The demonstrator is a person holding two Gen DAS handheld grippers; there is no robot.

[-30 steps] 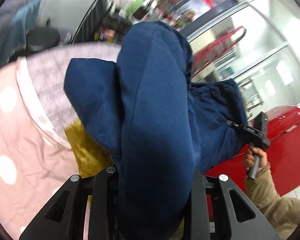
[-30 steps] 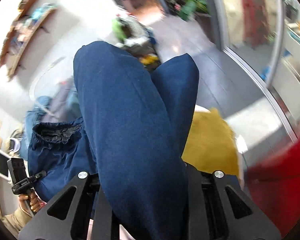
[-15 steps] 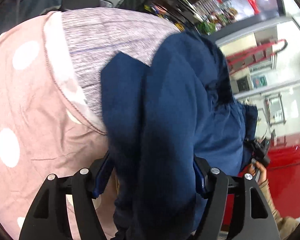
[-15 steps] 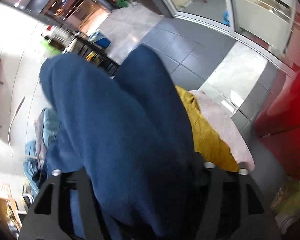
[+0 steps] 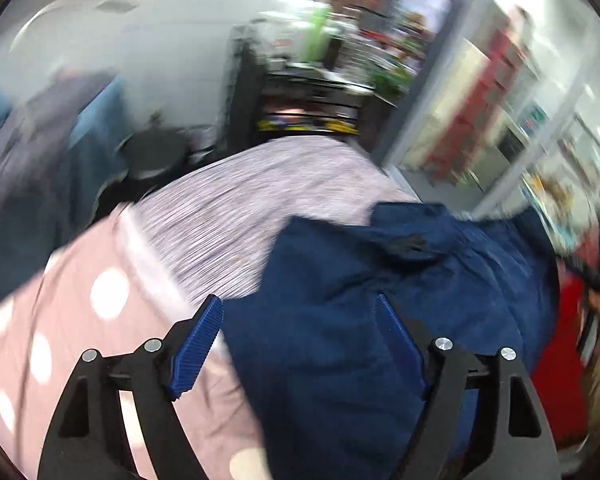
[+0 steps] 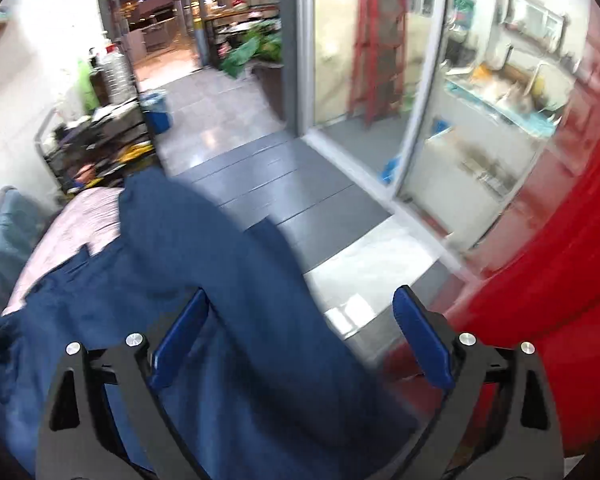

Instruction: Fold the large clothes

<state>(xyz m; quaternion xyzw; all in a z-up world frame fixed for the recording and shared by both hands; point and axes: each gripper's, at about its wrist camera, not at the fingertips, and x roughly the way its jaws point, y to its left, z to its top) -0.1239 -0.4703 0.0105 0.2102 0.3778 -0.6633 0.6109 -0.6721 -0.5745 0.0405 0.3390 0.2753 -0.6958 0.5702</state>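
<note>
A large navy blue garment [image 5: 380, 300] lies bunched on a bed covered with a pink dotted sheet [image 5: 60, 320] and a grey-pink striped cloth [image 5: 260, 200]. My left gripper [image 5: 298, 320] is open above the garment, its blue pads apart and holding nothing. In the right wrist view the same garment [image 6: 220, 280] lies below, with one fold running toward the far edge. My right gripper [image 6: 300, 308] is open over it and empty. The right hand and its gripper [image 5: 596, 280] show at the right edge of the left wrist view.
A red glossy cabinet [image 6: 560, 260] stands close on the right. A grey tiled floor [image 6: 280, 184] and glass doors [image 6: 380, 80] lie beyond the bed. A dark shelf with clutter [image 5: 308, 96] stands behind the bed. Blue-grey clothes [image 5: 60, 140] hang at far left.
Both grippers were shut on folds of the navy garment and held it up. Now both have opened and the garment lies on the bed. The yellow cloth is no longer in sight.
</note>
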